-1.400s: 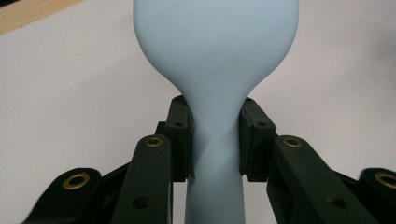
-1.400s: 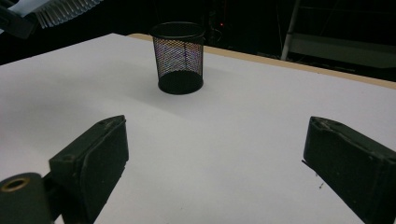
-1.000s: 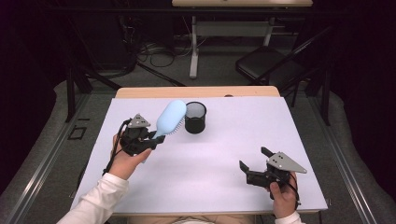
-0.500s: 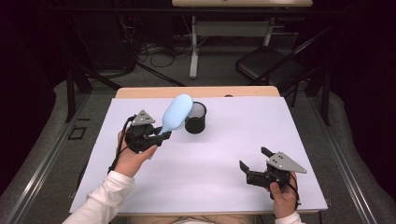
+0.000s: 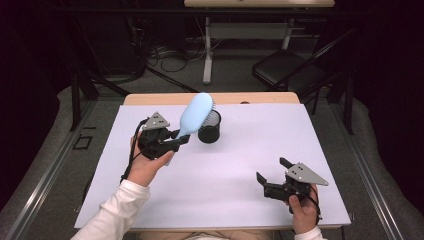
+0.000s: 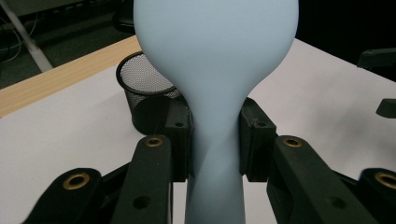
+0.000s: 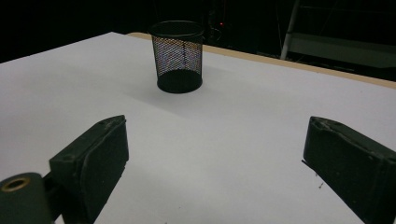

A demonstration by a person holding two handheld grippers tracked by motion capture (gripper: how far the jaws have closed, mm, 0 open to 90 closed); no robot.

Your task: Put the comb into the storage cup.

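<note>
My left gripper is shut on the handle of a light blue hairbrush, lifted off the white table. The brush head tilts up and right, over the rim of a black mesh cup. In the left gripper view both pads press the narrow neck of the hairbrush, with the mesh cup behind it. My right gripper rests low at the front right, open and with nothing between its jaws. Its own view shows the mesh cup standing upright ahead.
A wooden table edge runs along the back of the white surface. Beyond it stand a dark chair, a table leg and cables on the floor. The white sheet's front edge lies close to my right hand.
My left gripper has carried the hairbrush up and to the right, bringing the brush head over the mesh cup. The right gripper has stayed where it was.
</note>
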